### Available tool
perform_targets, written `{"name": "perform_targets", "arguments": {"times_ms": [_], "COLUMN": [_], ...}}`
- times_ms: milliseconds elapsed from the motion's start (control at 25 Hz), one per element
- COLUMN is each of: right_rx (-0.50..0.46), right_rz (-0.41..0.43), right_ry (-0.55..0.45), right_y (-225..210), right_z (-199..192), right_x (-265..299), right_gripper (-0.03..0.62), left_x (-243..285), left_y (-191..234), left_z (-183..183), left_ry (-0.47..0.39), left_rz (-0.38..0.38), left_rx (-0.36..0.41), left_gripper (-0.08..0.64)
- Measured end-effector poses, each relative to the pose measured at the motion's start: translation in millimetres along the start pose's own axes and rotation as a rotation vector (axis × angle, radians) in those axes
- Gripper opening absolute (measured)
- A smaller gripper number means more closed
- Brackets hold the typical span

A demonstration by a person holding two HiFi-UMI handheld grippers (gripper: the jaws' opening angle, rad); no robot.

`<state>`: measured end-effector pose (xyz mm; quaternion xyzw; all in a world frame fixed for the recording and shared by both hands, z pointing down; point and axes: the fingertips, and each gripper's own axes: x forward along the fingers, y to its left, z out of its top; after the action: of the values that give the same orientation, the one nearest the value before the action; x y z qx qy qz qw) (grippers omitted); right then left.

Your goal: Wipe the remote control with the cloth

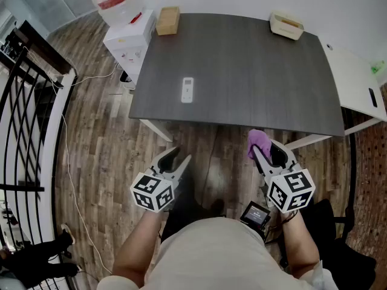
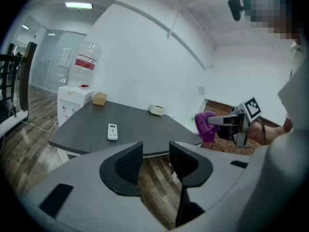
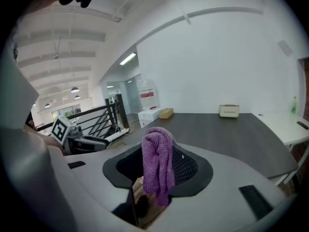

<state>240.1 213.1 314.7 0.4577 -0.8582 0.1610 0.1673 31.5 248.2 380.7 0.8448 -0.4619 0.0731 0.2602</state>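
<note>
A person stands at the near edge of a dark grey table (image 1: 254,65), a gripper in each hand, both held short of the tabletop and above the wood floor. The right gripper (image 1: 264,149) is clamped on a purple cloth (image 1: 259,140), which bunches above the jaws and hangs down between them in the right gripper view (image 3: 158,168). The left gripper (image 1: 179,156) is empty, its jaws parted with only floor showing through the gap (image 2: 154,159). The white remote control (image 1: 187,90) lies flat on the table's left half, nearer the front edge than the back, well apart from both grippers. At the table's far left corner sits a small wooden box (image 1: 167,20); at its far right corner, what may be a pale tray (image 1: 286,25). A water dispenser (image 1: 124,32) stands off the table's left end.
</note>
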Motion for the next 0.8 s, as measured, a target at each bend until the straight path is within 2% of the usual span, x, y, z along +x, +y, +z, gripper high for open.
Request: {"name": "perform_targets", "arguments": {"times_ms": [200,400,600,800], "right_rx": [-0.101,-0.194,-0.324,-0.44], "right_rz": [0.002,-0.006,0.002,0.051], "right_ry": [0.06,0.155,0.257,0.331], "right_y": [3,9,18,31], "right_z": [11,26,27,29], "right_x": [79,162,238,302], "right_gripper": [0.158,0.16,0.16,0.16], "left_x": [52,107,153,188], "left_y": [71,133,170,188], "left_z": [14,22,15,10], "left_ry": [0.085,0.212,0.329,0.389], "left_rz": [0.033,0.014,-0.025,-0.026], "left_rx": [0.065,0.083,0.121,0.159], "left_gripper": [0.153,0.163,0.219,0.224]}}
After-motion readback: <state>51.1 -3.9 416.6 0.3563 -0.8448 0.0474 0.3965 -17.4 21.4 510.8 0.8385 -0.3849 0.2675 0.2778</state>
